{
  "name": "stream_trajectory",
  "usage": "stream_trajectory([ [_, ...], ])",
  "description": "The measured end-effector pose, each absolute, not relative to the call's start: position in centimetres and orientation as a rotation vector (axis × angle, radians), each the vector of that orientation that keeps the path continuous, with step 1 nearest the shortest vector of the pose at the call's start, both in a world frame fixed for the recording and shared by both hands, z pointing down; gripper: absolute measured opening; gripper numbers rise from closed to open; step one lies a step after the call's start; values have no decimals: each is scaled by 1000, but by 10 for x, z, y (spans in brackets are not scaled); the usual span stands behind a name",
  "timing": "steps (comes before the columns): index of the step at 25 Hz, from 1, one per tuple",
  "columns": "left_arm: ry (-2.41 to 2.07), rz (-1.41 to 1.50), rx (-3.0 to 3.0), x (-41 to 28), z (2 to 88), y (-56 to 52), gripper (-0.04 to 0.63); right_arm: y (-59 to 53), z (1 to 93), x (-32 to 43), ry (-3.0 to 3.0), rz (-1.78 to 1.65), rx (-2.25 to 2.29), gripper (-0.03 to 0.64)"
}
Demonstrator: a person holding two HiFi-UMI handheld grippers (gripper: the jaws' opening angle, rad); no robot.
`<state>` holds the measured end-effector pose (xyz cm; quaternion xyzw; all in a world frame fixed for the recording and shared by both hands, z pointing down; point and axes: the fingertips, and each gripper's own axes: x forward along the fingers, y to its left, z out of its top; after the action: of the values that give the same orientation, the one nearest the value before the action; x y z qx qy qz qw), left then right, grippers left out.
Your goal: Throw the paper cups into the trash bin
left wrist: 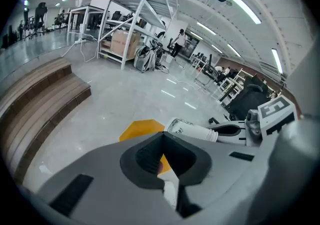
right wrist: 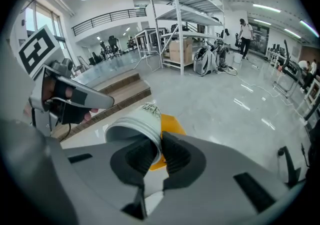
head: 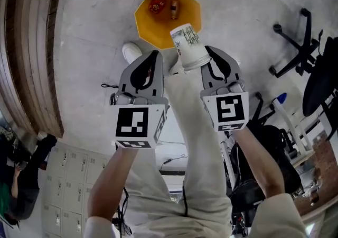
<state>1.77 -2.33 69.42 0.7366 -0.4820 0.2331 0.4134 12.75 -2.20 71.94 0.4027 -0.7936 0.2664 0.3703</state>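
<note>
A white paper cup (head: 187,45) with dark print hangs over the rim of the yellow octagonal trash bin (head: 153,30) on the floor below. My right gripper (head: 206,58) is shut on the cup's rim. In the right gripper view the cup (right wrist: 136,125) lies on its side, its rim wall pinched between the jaws of the right gripper (right wrist: 159,145), with the bin (right wrist: 172,124) behind it. My left gripper (head: 156,56) is beside it, shut and empty. The left gripper view shows the left gripper (left wrist: 162,143), the cup (left wrist: 192,130) to its right and the bin (left wrist: 140,130) ahead.
The bin holds a red crumpled item (head: 156,4) and a small brown one (head: 174,8). A white shoe (head: 132,51) stands beside the bin. Wooden steps (head: 26,46) run along the left. An office chair (head: 301,41) and a dark bag (head: 264,147) are at the right.
</note>
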Motion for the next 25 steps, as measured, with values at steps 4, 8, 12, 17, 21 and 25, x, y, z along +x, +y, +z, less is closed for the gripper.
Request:
stream_trajectory([
  [4, -1223, 635, 1848, 18, 733, -21, 6, -23, 749, 124, -2057, 662, 1011, 34],
  [8, -1229, 670, 1814, 19, 774, -19, 6, -23, 779, 119, -2055, 672, 991, 33],
  [12, -1223, 707, 1795, 22, 803, -18, 6, -27, 805, 114, -2045, 673, 979, 33],
  [17, -1223, 736, 1727, 21, 833, -15, 6, -27, 836, 111, -2018, 683, 948, 34],
  [21, -1237, 744, 1676, 20, 854, -21, 6, -34, 856, 110, -1985, 726, 955, 34],
  [25, -1212, 772, 1643, 21, 872, -22, 6, -41, 877, 107, -1924, 767, 952, 34],
])
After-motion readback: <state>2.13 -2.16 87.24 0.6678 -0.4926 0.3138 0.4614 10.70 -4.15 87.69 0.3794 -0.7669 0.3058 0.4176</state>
